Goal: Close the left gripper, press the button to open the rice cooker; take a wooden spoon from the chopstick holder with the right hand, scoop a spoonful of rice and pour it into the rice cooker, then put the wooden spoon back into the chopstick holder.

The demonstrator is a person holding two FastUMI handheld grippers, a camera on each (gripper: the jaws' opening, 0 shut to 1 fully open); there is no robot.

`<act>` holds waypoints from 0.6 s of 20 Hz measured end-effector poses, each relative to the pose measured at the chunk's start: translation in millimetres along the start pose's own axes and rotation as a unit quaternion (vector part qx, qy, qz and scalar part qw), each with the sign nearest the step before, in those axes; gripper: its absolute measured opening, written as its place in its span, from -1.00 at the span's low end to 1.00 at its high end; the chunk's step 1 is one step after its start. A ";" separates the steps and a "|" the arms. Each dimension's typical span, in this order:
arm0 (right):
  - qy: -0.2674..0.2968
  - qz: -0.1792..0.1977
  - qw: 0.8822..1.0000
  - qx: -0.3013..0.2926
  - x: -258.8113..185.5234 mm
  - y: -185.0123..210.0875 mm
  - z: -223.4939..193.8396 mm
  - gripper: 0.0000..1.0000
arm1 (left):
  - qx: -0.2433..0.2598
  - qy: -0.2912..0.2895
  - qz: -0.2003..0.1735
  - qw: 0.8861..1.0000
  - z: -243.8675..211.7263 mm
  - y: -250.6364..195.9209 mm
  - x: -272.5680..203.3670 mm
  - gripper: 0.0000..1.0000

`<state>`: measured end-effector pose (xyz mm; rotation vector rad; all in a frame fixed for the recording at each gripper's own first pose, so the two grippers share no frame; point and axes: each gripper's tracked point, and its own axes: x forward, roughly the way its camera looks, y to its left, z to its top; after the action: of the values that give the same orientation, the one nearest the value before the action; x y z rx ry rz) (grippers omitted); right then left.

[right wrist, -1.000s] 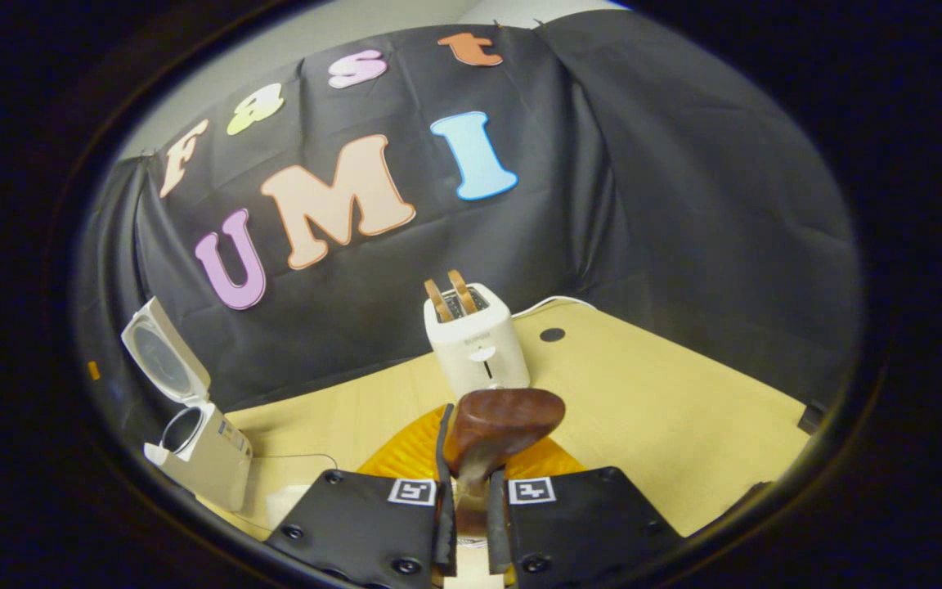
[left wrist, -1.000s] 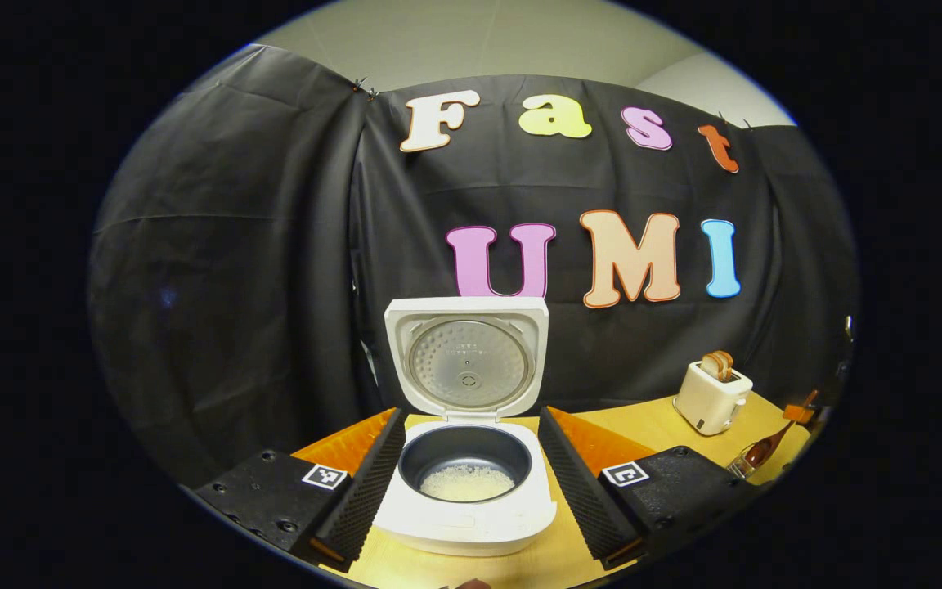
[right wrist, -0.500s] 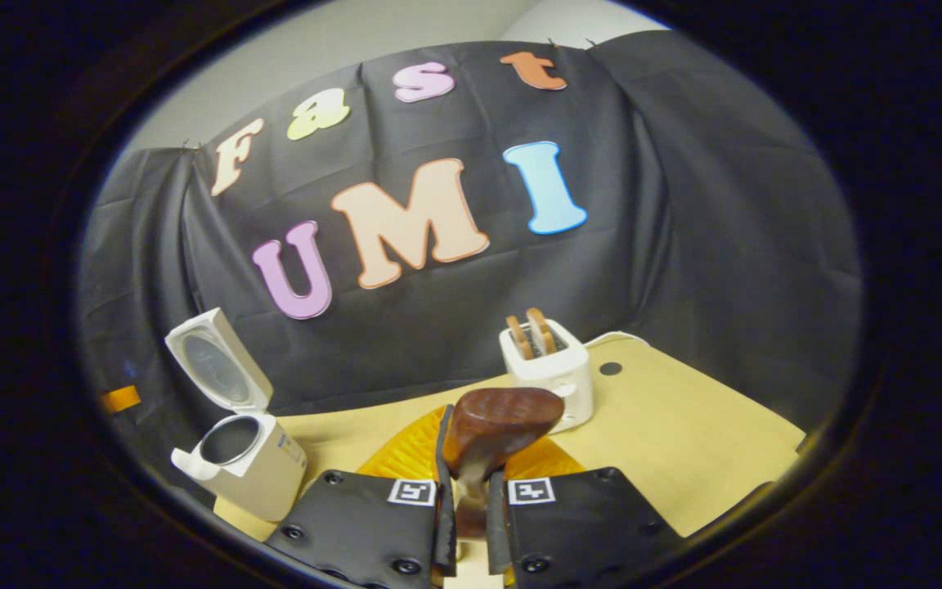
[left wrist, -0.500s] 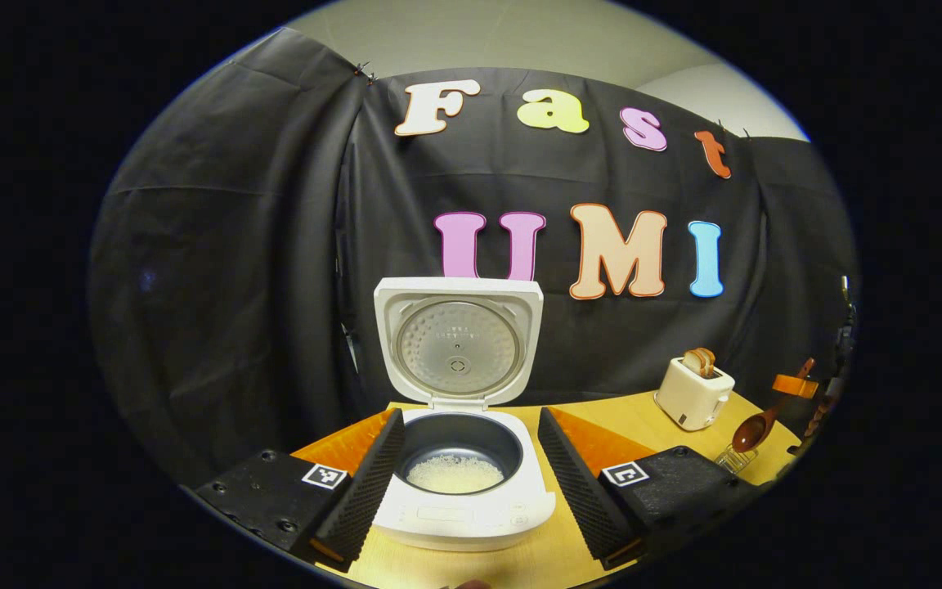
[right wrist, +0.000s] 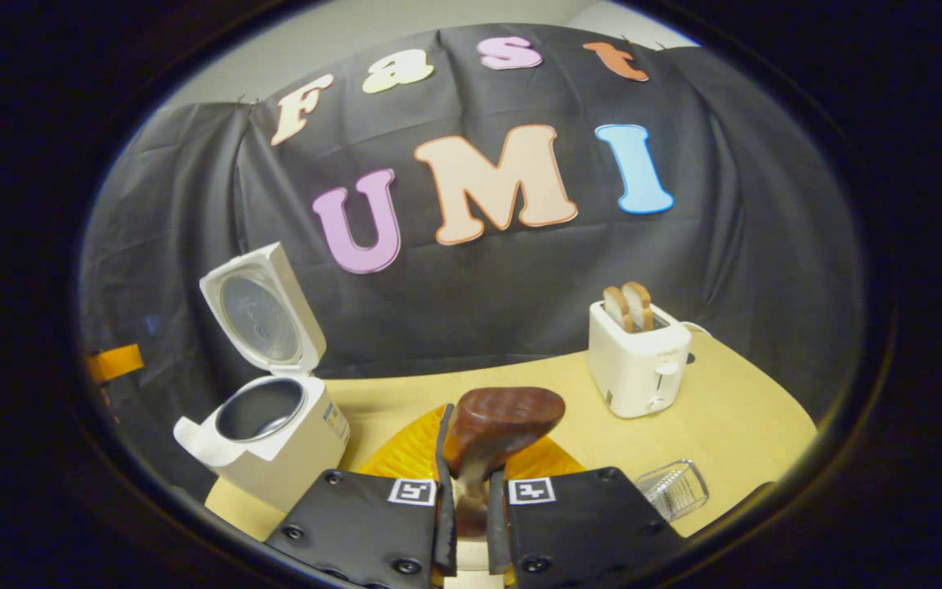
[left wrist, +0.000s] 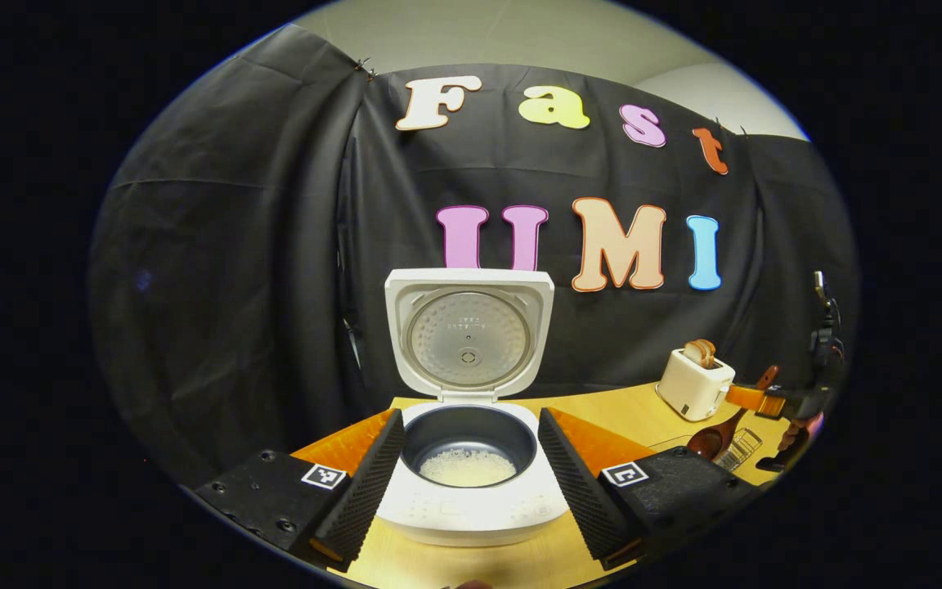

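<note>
Tabletop (right wrist: 733, 425): right hand-held gripper (right wrist: 465, 491) clamps wooden spoon (right wrist: 500, 421), handle hidden; left hand-held gripper (left wrist: 471, 478) spread wide.

Left gripper (left wrist: 468, 474): my jaws stand wide apart, holding nothing, fingers angled outward at the bottom of the left gripper view.
Right gripper (right wrist: 468, 499): my two fingers are pressed close together on the handle between them; a narrow gap remains.
Right gripper seen from the left gripper view (left wrist: 773, 401): far off at the right edge, small, with my hand (left wrist: 802, 429) behind it, blurred.
</note>
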<state>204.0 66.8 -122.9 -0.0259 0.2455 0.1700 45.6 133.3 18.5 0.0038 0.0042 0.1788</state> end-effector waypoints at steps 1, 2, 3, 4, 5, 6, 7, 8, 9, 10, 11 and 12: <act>0.010 -0.004 1.000 -0.012 5.3 4.4 -10.7 -0.65 | 0.003 0.001 0.000 1.000 -1.4 3.8 -0.5 0.94; 0.019 -0.006 0.999 -0.025 10.1 10.4 -22.5 -0.63 | 0.005 0.003 0.000 1.000 -2.3 6.9 -0.3 0.94; 0.029 -0.008 0.999 -0.038 14.8 15.5 -32.9 -0.63 | 0.007 0.006 -0.001 1.000 -4.1 10.6 -0.9 0.94; 0.037 -0.010 0.998 -0.051 19.2 17.8 -43.5 -0.64 | 0.010 0.009 0.000 1.000 -7.2 14.6 -1.1 0.94; 0.043 -0.013 0.997 -0.062 22.6 20.6 -51.2 -0.65 | 0.013 0.012 0.001 1.000 -9.1 19.1 -0.9 0.94; 0.050 -0.015 0.996 -0.069 25.6 23.8 -60.9 -0.63 | 0.016 0.015 0.003 1.000 -11.3 23.4 -0.4 0.94; 0.057 -0.017 0.996 -0.072 28.3 27.0 -69.4 -0.64 | 0.017 0.018 0.003 1.000 -13.7 27.3 0.1 0.94; 0.063 -0.017 0.996 -0.068 28.9 31.3 -76.5 -0.65 | 0.018 0.021 0.003 1.000 -16.9 31.2 -0.6 0.94; 0.067 -0.016 0.996 -0.064 29.1 37.0 -81.4 -0.64 | 0.018 0.024 0.004 1.000 -18.7 35.3 0.2 0.94; 0.072 -0.016 0.996 -0.059 29.2 42.2 -86.9 -0.65 | 0.016 0.028 0.005 0.999 -21.5 39.2 1.6 0.94; 0.064 -0.023 0.996 -0.058 29.3 44.4 -83.0 -0.64 | 0.015 0.030 0.005 0.999 -23.2 42.9 2.6 0.94; 0.067 -0.026 0.996 -0.055 28.5 46.1 -86.1 -0.63 | 0.015 0.031 0.004 0.999 -24.2 44.9 2.4 0.94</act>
<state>202.8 113.0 -213.6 -0.1526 0.3681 0.1293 39.9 178.0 -5.5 0.0283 0.0685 0.1873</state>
